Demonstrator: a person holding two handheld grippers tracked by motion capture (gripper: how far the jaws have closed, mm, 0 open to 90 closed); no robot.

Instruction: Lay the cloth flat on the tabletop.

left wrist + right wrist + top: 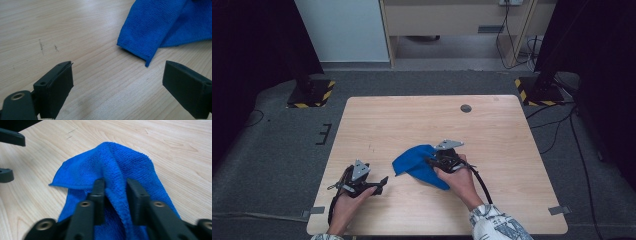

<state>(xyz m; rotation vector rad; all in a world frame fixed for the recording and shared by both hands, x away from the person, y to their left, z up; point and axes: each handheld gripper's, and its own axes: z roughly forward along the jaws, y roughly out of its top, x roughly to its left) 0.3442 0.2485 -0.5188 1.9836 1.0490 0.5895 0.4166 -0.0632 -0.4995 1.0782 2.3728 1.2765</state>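
A blue microfibre cloth (pixel 414 162) lies crumpled on the wooden table (pixel 412 120), a little right of its front middle. My right gripper (pixel 432 162) is shut on a raised fold of the cloth (pixel 112 170), which bunches up between its two black jaws. My left gripper (pixel 382 182) rests low on the table to the left of the cloth, open, with bare wood between its fingers (pixel 58 85). In the left gripper view, a folded corner of the cloth (pixel 152 27) hangs just beyond the gap, not touching either jaw.
A small dark round hole (pixel 466 108) sits near the table's far right edge. Two black stands with yellow-striped bases (pixel 309 92) flank the table on the grey floor. Faint dark scratches (pixel 41 46) mark the wood ahead of my left gripper.
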